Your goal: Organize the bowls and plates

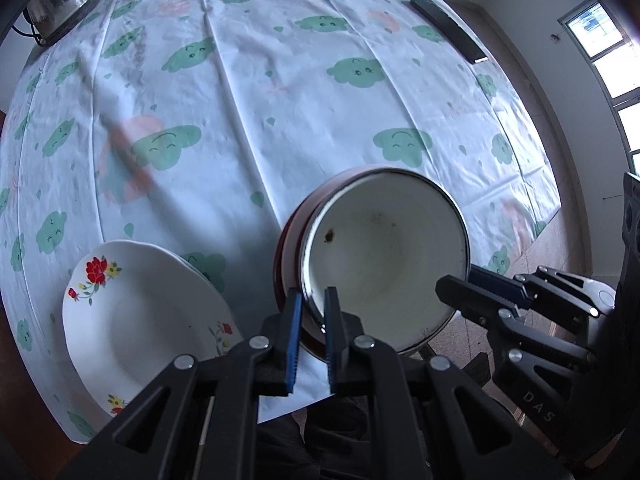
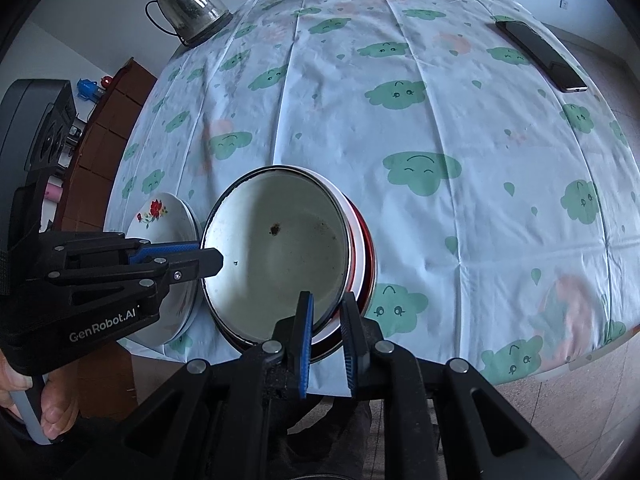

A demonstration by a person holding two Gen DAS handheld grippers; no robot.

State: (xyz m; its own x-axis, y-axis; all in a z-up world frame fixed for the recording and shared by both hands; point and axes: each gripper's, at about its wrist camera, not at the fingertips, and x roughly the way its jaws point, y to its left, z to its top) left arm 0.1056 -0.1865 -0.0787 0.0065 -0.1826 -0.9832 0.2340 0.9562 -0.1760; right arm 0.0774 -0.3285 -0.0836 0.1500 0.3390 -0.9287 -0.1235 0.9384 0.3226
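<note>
Bowl (image 1: 384, 256) rim pinched between both grippers' fingers (image 1: 294, 336).

1. We see a white bowl (image 1: 384, 256) with a dark rim and a red outside.
2. We see a white plate (image 1: 132, 312) with red flowers.
3. We see a white tablecloth (image 1: 280, 80) printed with green clouds.

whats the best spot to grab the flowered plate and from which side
Take the flowered plate by its thin rim, one finger above and one below, probably at the near edge by the table's front. Its shallow, wide shape offers nothing else to pinch. The bowl stack, gripped by the left gripper and right gripper, crowds its other side.
</note>
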